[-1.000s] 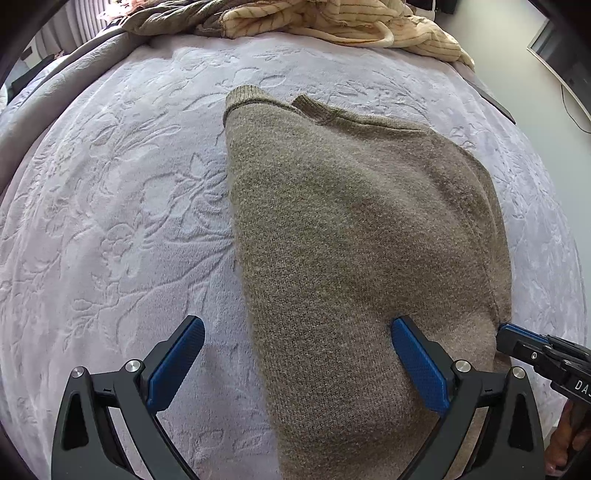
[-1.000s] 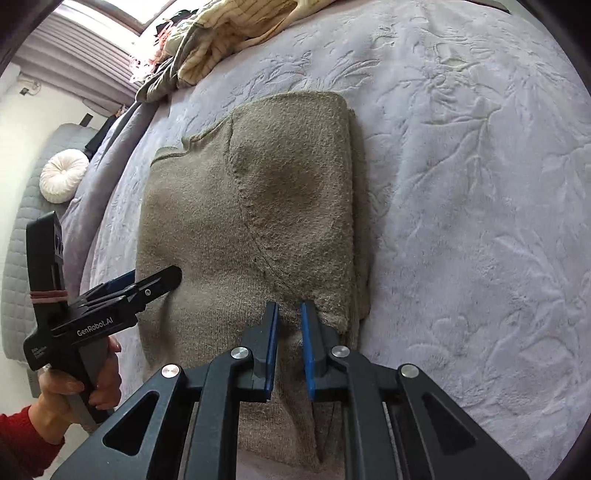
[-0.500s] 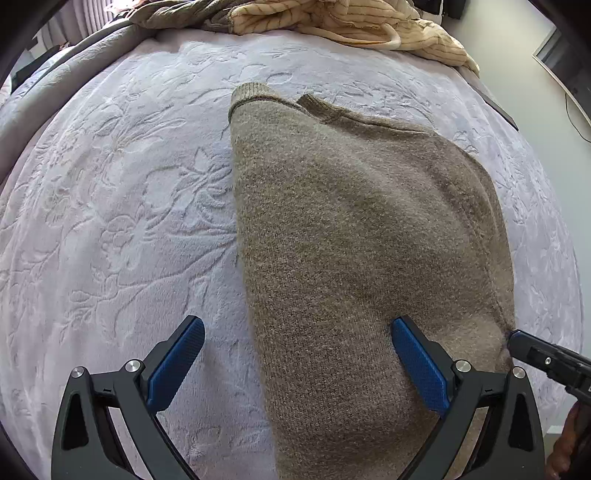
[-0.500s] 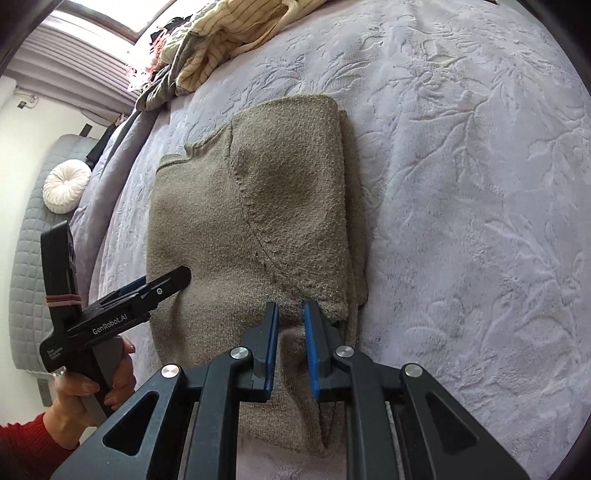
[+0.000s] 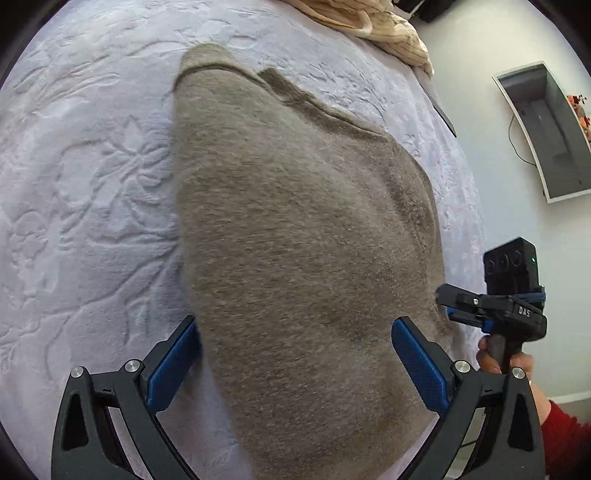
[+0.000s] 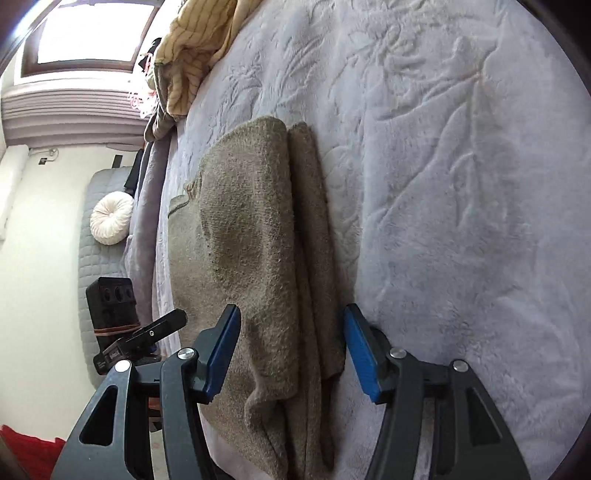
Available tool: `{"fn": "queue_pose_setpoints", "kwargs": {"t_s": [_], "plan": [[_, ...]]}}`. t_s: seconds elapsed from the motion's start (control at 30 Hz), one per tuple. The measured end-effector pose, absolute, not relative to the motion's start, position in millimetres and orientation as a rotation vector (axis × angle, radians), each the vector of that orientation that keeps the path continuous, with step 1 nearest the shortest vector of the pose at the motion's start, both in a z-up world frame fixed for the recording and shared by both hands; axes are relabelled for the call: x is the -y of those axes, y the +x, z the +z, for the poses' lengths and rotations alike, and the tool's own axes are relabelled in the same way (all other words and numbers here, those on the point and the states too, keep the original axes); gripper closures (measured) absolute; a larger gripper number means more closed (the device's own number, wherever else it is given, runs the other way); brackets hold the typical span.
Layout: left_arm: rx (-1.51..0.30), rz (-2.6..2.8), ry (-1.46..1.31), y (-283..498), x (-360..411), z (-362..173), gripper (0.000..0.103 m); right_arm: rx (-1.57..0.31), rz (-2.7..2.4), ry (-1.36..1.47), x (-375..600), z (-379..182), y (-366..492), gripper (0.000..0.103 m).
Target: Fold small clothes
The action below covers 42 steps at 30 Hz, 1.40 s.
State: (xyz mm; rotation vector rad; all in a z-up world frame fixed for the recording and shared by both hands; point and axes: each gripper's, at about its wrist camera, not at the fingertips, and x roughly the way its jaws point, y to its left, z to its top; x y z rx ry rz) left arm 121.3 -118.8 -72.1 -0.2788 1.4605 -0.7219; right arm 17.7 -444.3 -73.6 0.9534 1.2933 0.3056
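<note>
With its sides turned in, the olive-brown knitted sweater (image 5: 303,236) lies lengthwise on the pale lilac embossed bedspread (image 6: 461,184); a crosswise fold looks outstanding. Left gripper (image 5: 295,362) and right gripper (image 6: 291,354) both spread wide, straddling its near end, grasping nothing. Striped cream garments (image 6: 192,48) heaped beyond.

Soft, even daylight fills both fisheye views. In the right wrist view a blown-out bright window (image 6: 85,35) glares at top left. The pale lilac embossed fleece blanket (image 5: 74,192) looks slightly washed out. The fuzzy taupe knitted sweater (image 5: 303,240) casts faint shadows and appears slightly blurred. Edges curve strongly, with black vignetted corners.
</note>
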Motion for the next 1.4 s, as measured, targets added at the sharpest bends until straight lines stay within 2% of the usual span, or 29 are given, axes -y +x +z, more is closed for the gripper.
{"fn": "queue_pose_setpoints", "kwargs": {"t_s": [0.03,0.07,0.1,0.13,0.17,0.2,0.3,0.5,0.67,0.83,0.93,0.97,1.03,1.07,1.17,1.2,1.23,1.3,1.4], "plan": [[-1.452,-0.732,-0.26,119.6,124.6,-70.6,0.004,-1.299,0.335,0.957,440.1,-77.3,23.1,0.041],[-1.443,-0.718,-0.218,117.4,131.3,-68.5,0.009,-1.311,0.354,0.953,435.8,-80.4,27.7,0.047],[-1.431,-0.694,-0.166,114.6,137.1,-65.9,0.026,-1.328,0.361,0.938,429.9,-82.5,32.1,0.062],[-1.419,-0.682,-0.145,113.3,139.2,-62.9,0.034,-1.339,0.368,0.926,424.1,-83.2,35.0,0.069],[-1.407,-0.676,-0.163,112.5,136.5,-58.9,0.041,-1.336,0.375,0.919,420.1,-80.7,36.5,0.072],[-1.398,-0.677,-0.193,112.0,131.0,-53.3,0.054,-1.327,0.377,0.91,417.4,-75.5,36.5,0.074],[-1.38,-0.706,-0.255,108.9,116.6,-35.0,0.059,-1.257,0.425,1.02,419.5,-58.9,27.3,0.075],[-1.346,-0.728,-0.18,76.5,97.9,10.5,0.06,-1.224,0.497,1.075,389.6,-17.4,9.0,0.075],[-1.371,-0.672,-0.201,41.6,49.9,29.1,0.059,-1.255,0.547,1.105,349.8,-5.0,-17.6,0.075],[-1.4,-0.521,-0.177,1.2,-0.5,10.0,0.059,-1.326,0.566,1.034,299.4,-23.1,-37.7,0.075],[-1.401,-0.384,-0.122,-15.0,-27.0,-12.6,0.059,-1.408,0.468,0.834,278.2,-40.5,-42.5,0.074],[-1.405,-0.381,-0.154,-18.0,-37.6,-17.2,0.057,-1.423,0.422,0.766,276.6,-44.0,-43.8,0.068],[-1.413,-0.345,-0.213,-20.5,-50.3,-16.5,0.044,-1.442,0.333,0.708,280.5,-46.5,-47.9,0.058],[-1.407,-0.319,-0.201,-21.7,-55.2,-12.4,0.043,-1.446,0.294,0.684,281.7,-43.3,-49.3,0.053],[-1.384,-0.251,-0.096,-28.5,-56.2,2.3,0.043,-1.436,0.182,0.586,282.5,-16.8,-58.0,0.053],[-1.39,-0.236,-0.068,-28.1,-49.1,5.3,0.037,-1.431,0.153,0.557,282.0,-7.4,-61.4,0.051],[-1.392,-0.229,-0.053,-28.3,-42.8,8.2,0.018,-1.424,0.131,0.528,280.3,0.8,-64.6,0.051],[-1.365,-0.21,-0.032,-34.7,-42.4,16.5,0.007,-1.409,0.105,0.486,271.1,16.9,-66.4,0.051],[-1.366,-0.205,-0.02,-43.2,-36.5,26.7,0.007,-1.412,0.084,0.444,254.2,31.4,-66.9,0.048]]}}
